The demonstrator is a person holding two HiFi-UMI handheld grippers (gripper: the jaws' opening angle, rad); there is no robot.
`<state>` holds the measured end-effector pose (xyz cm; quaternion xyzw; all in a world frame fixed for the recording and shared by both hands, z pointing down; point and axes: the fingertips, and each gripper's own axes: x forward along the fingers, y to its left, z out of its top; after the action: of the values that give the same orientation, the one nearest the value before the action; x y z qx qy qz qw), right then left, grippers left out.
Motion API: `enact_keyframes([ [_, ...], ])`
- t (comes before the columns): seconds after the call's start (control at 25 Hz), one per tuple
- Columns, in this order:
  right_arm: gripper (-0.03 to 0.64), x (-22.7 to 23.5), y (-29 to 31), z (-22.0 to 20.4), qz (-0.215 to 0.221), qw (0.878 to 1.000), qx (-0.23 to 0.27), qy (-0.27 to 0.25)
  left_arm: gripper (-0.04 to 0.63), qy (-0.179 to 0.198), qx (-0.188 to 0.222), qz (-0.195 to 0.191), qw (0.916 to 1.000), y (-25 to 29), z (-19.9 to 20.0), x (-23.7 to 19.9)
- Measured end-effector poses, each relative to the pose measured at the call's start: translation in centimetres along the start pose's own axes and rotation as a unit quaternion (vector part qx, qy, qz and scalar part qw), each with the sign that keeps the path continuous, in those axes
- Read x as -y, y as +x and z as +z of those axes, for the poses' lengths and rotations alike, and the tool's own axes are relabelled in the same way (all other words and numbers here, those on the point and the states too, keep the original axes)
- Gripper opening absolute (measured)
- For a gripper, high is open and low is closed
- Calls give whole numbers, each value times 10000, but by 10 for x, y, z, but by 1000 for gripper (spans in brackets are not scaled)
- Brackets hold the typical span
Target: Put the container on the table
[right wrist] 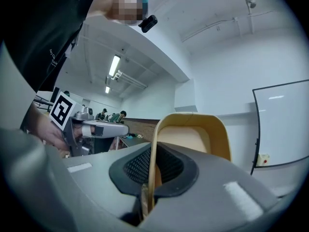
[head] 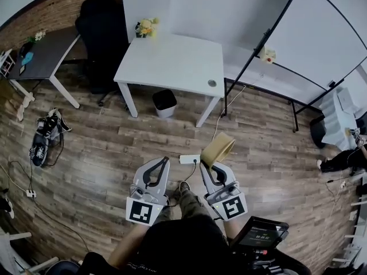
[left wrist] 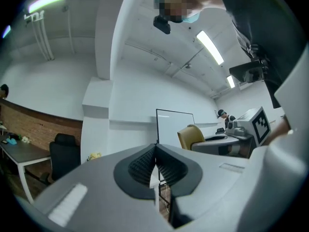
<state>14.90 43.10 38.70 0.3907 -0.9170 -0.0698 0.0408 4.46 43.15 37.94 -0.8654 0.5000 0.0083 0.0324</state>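
The right hand-held gripper [head: 207, 166] is clamped on one thin wall of the tan, round-cornered plastic container [head: 218, 149]. In the right gripper view the rim passes straight between the ribbed pads, which press on it from both sides [right wrist: 149, 178]. The container [right wrist: 193, 134] stands up from the jaws, its open side tipped away from the person. In the head view it sits just below the centre of the frame, over the wooden plank floor [head: 103, 148] and well apart from the white rectangular worktop [head: 172, 62] in the upper middle. The left hand-held gripper [head: 163, 162] sits beside it with nothing in it. The left gripper view shows its jaws fully together [left wrist: 155, 166].

By my reading, this is the carrying step: the pick-up is done and the placing is not yet begun. The next move calls for closing the gap to the white worktop and bringing the container over a bare stretch of its top, clear of the yellow flowers [head: 146, 27] at its far left corner. Then it has to be righted so its base meets the surface before the right jaws let go. With only one thin wall pinched, it could swing or slip if jolted.
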Motion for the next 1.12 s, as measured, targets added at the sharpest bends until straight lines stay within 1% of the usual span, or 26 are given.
enact_keyframes([
  [0.08, 18, 17, 22, -5, 13, 10000, 27, -2, 3, -66, -126, 58, 9999, 15, -9, -15],
  [0.16, 18, 37, 45, -9, 20, 9999, 160, 48, 3, -4, -186, 124, 9997, 36, -12, -31],
  [0.32, 18, 77, 92, -22, 136, 9994, 250, 189, 3, 343, -201, 258, 9989, 83, -8, -58],
  [0.48, 18, 118, 132, -27, 297, 9984, 322, 346, 3, 636, -197, 292, 9974, 129, -1, -73],
  [0.56, 18, 137, 153, -31, 383, 9982, 335, 319, 3, 761, -200, 346, 9963, 149, -1, -83],
  [0.6, 18, 145, 165, -34, 427, 9983, 306, 265, 3, 739, -254, 395, 9962, 156, -4, -90],
  [0.76, 18, 160, 210, -44, 559, 9981, 135, 236, 3, 383, -537, 575, 9962, 179, -24, -124],
  [0.84, 18, 164, 237, -51, 614, 9980, 11, 157, 3, 304, -550, 592, 9963, 191, -31, -148],
  [0.92, 18, 167, 268, -56, 611, 9981, -72, 33, 3, 252, -508, 552, 9969, 204, -39, -177],
  [1.0, 18, 171, 300, -62, 557, 9982, -182, -90, 3, 164, -553, 468, 9972, 218, -52, -207],
  [1.12, 18, 180, 352, -64, 442, 9979, -389, -259, 3, -50, -565, 210, 9982, 247, -63, -254],
])
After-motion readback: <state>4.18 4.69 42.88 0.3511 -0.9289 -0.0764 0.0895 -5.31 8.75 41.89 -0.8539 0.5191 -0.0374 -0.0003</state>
